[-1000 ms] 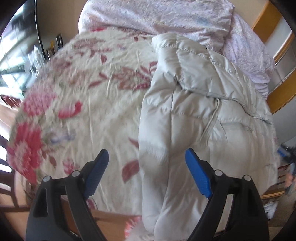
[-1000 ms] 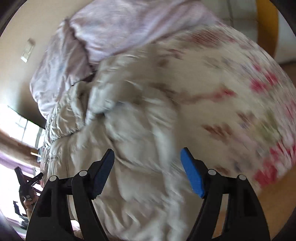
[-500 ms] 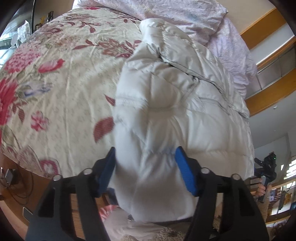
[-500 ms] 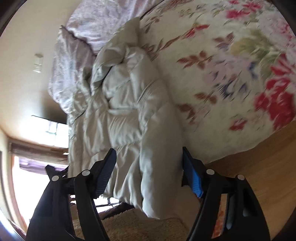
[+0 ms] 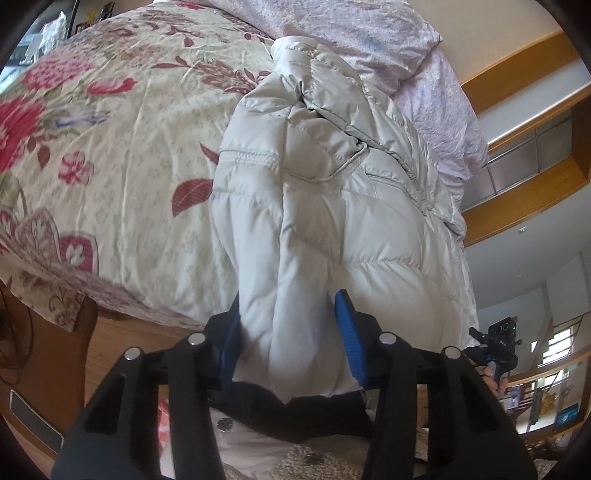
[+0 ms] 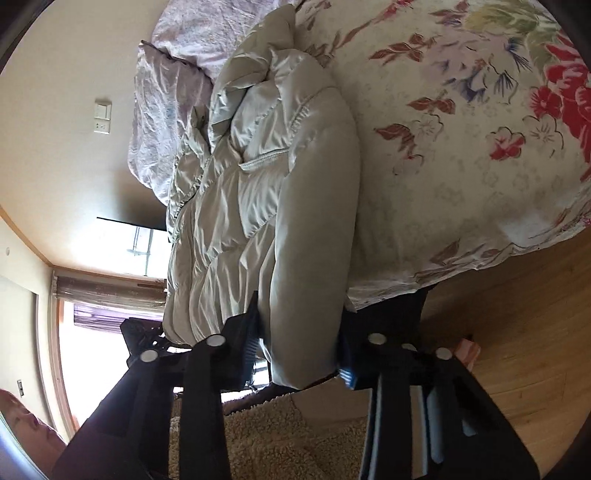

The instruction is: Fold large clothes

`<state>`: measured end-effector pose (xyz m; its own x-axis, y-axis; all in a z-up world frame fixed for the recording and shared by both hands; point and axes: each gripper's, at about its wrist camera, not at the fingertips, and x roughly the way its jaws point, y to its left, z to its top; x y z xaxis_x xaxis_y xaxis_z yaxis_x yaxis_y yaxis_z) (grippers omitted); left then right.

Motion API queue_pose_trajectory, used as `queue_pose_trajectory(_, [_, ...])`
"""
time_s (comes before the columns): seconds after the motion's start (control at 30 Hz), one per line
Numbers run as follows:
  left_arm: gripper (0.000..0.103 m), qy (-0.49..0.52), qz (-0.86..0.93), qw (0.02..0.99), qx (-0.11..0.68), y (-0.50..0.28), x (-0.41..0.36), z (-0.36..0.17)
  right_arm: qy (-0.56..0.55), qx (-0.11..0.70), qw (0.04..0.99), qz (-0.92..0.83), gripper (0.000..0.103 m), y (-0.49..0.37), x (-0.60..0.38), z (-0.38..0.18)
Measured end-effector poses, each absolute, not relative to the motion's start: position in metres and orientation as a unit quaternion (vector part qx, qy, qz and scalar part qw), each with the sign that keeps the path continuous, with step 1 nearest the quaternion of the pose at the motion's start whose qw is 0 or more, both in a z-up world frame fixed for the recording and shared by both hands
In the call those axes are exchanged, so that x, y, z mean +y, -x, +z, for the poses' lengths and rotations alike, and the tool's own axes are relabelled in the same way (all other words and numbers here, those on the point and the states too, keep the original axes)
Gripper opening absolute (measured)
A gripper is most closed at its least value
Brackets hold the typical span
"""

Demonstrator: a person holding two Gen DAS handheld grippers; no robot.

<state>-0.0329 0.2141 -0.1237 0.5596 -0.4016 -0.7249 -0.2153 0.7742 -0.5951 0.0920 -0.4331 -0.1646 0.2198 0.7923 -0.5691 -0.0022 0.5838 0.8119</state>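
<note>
A pale grey puffer jacket (image 5: 332, 192) lies lengthwise on a floral bedspread (image 5: 110, 147), its near end hanging over the bed's edge. My left gripper (image 5: 290, 332) is at that near end. Its jaws are closing, and the blue pads (image 5: 347, 332) press a thick fold of the jacket from both sides. In the right wrist view the jacket (image 6: 266, 206) runs away from me, beside the bedspread (image 6: 461, 147). My right gripper (image 6: 299, 354) is also closing, with a padded roll of the jacket's edge squeezed between its fingers.
Lilac pillows (image 5: 362, 33) lie at the head of the bed. Wooden floor (image 6: 517, 314) runs beside the bed, with a fleecy cream rug (image 6: 277, 435) below the grippers. A bright window (image 6: 92, 332) stands at the left in the right wrist view.
Both grippers came down and in to the jacket's near edge. Their jaws narrowed from wide apart to pressing on the padded fabric.
</note>
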Motion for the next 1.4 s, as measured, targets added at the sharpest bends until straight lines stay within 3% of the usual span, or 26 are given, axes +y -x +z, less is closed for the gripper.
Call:
queue_pose_trajectory(0.07, [0.04, 0.335, -0.055, 0.817, 0.466, 0.034, 0.215, -0.125, -0.344, 0.554, 0.703, 0.284, 0.024, -0.091, -0.431, -0.16])
queue_pose_trajectory(0.17, [0.027, 0.335, -0.05, 0.818, 0.464, 0.035, 0.214, -0.123, -0.318, 0.542, 0.725, 0.282, 0.018, -0.091, -0.423, -0.145])
queue_pose_trajectory(0.33, [0.015, 0.317, -0.037, 0.839, 0.442, 0.033, 0.212, -0.101, -0.285, 0.498, 0.77, 0.277, 0.014, -0.091, -0.414, -0.113])
queue_pose_trajectory(0.7, [0.014, 0.246, -0.006, 0.915, 0.319, -0.008, 0.215, -0.002, -0.162, 0.32, 0.911, 0.205, 0.013, -0.116, -0.371, -0.013])
queue_pose_trajectory(0.97, [0.014, 0.228, 0.017, 0.932, 0.283, -0.097, 0.225, 0.043, -0.08, 0.229, 0.964, 0.107, 0.013, -0.178, -0.335, 0.024])
queue_pose_trajectory(1.13, [0.014, 0.208, 0.042, 0.938, 0.273, -0.162, 0.23, 0.054, -0.044, 0.214, 0.974, 0.054, 0.013, -0.239, -0.304, 0.024])
queue_pose_trajectory(1.4, [0.014, 0.183, 0.074, 0.937, 0.289, -0.255, 0.235, 0.036, -0.051, 0.262, 0.964, 0.006, 0.013, -0.35, -0.281, -0.014])
